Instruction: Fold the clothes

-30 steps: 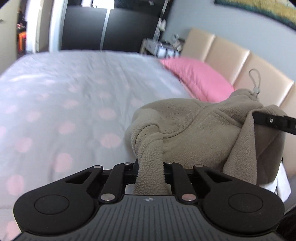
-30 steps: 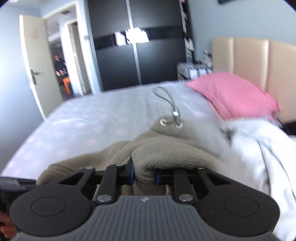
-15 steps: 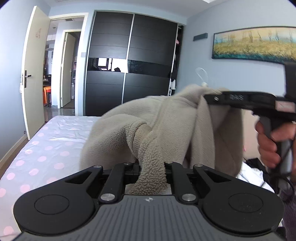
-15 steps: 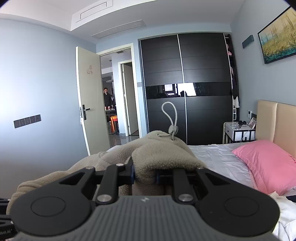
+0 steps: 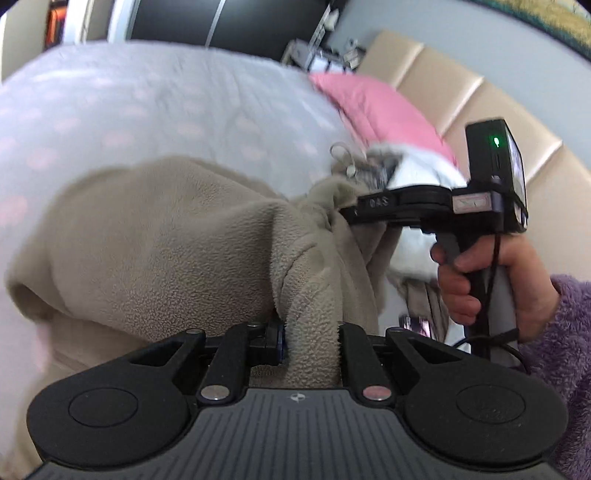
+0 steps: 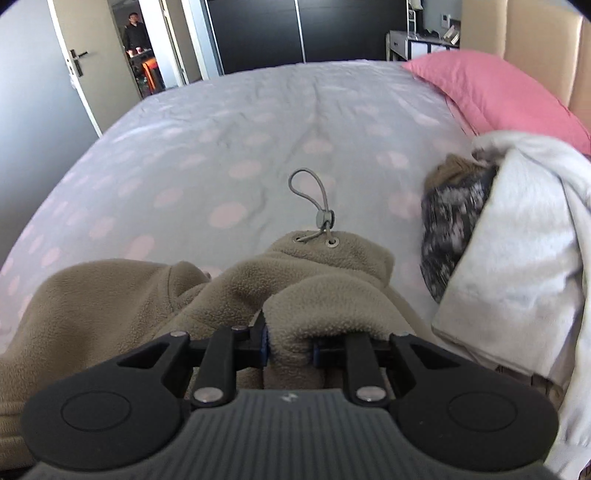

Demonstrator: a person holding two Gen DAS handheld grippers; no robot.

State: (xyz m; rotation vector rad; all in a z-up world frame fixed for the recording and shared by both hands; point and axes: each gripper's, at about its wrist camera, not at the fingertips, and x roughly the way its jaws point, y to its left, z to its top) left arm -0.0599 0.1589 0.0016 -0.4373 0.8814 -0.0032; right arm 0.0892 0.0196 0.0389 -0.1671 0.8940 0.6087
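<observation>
A beige fleece garment (image 5: 166,236) hangs low over the bed between both grippers. My left gripper (image 5: 310,339) is shut on a fold of the fleece, which bunches up between its jaws. In the right wrist view my right gripper (image 6: 290,343) is shut on another thick fold of the fleece garment (image 6: 110,306), near its hem with a grey drawstring loop (image 6: 314,206) and eyelets. The left wrist view shows the right gripper (image 5: 354,206) from the side, held by a hand (image 5: 480,280) in a purple fuzzy sleeve.
The bed (image 6: 221,147) has a grey cover with pink dots. A pink pillow (image 6: 491,88) lies by the beige padded headboard (image 5: 480,96). A pile of white and patterned clothes (image 6: 517,229) lies at the right. A person stands in the far doorway (image 6: 135,33).
Both grippers swung up high with the fleece half a second ago and have come back down over the bed. The fleece now drapes lower, spreading towards the cover.
</observation>
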